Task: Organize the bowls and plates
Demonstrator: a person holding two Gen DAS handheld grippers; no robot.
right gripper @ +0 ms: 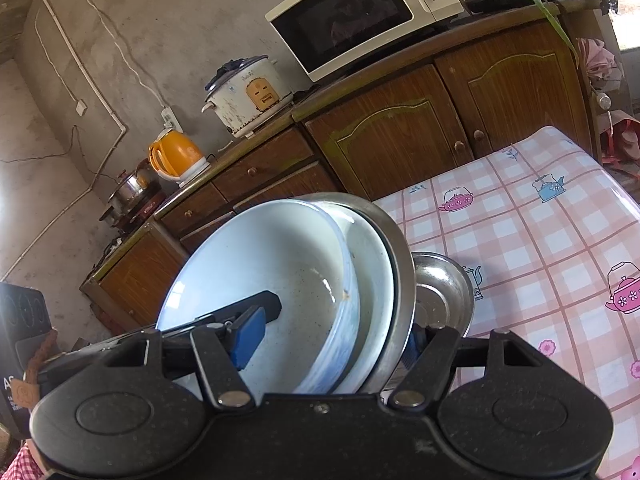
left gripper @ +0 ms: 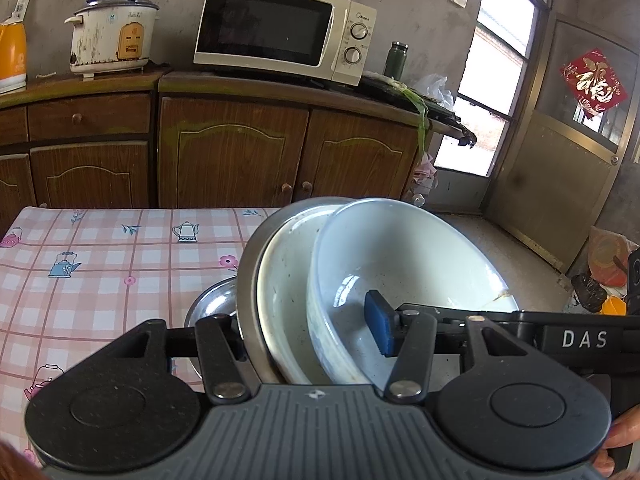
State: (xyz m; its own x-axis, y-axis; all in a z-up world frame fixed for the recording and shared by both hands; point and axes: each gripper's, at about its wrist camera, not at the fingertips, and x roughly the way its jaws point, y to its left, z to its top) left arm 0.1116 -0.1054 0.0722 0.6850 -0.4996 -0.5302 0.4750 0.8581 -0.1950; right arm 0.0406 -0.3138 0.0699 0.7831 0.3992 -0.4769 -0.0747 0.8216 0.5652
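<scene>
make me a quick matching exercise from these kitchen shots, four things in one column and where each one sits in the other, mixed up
Things:
1. white bowl
2. small steel bowl
3. microwave
4. orange kettle

Places:
a. on the checked tablecloth
b. on the cabinet, beside the green bottle
c. innermost in the tilted stack between the grippers
d. below a wall socket

Pairs: 1-c, 2-a, 3-b, 4-d

a cream microwave [left gripper: 280, 34], a stained white rice cooker [left gripper: 112, 36] and an orange kettle [right gripper: 176, 156] sit atop brown wooden cabinets [left gripper: 232, 148].

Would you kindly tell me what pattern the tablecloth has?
The tablecloth has a pink-and-white check with teapots and small flowers, clearest in the right wrist view.
</scene>
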